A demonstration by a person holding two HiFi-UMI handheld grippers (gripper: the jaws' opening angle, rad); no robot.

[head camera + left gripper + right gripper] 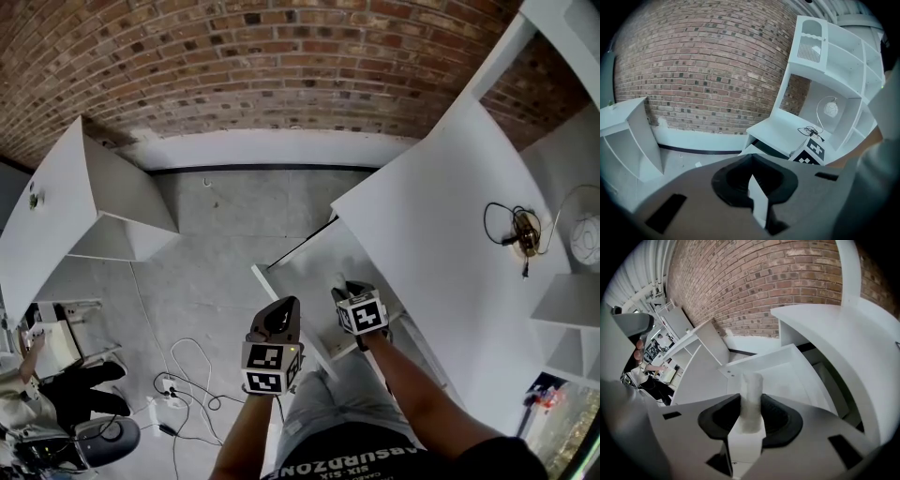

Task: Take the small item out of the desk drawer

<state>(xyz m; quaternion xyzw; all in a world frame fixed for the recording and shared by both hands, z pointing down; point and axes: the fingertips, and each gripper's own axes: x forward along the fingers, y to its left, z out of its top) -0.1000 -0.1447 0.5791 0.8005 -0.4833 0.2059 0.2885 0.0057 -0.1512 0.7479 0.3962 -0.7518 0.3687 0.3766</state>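
Observation:
The white desk (441, 206) stands at the right with its drawer (314, 267) pulled open toward me. My right gripper (347, 289) hangs over the drawer's front part, shut on a small white, slightly translucent cylinder (752, 383) that stands upright between its black pads. In the right gripper view the gripper (751, 398) has the open drawer (787, 366) just beyond and below the item. My left gripper (278, 319) hovers left of the drawer over the floor. In the left gripper view its jaws (751, 160) are together with nothing in them.
A black cable and small lamp base (517, 230) lie on the desktop. A white cabinet (94, 197) rests on the grey floor at the left, with loose cables (183, 384) near my legs. A person (37, 394) sits at the lower left. A brick wall (262, 56) runs behind.

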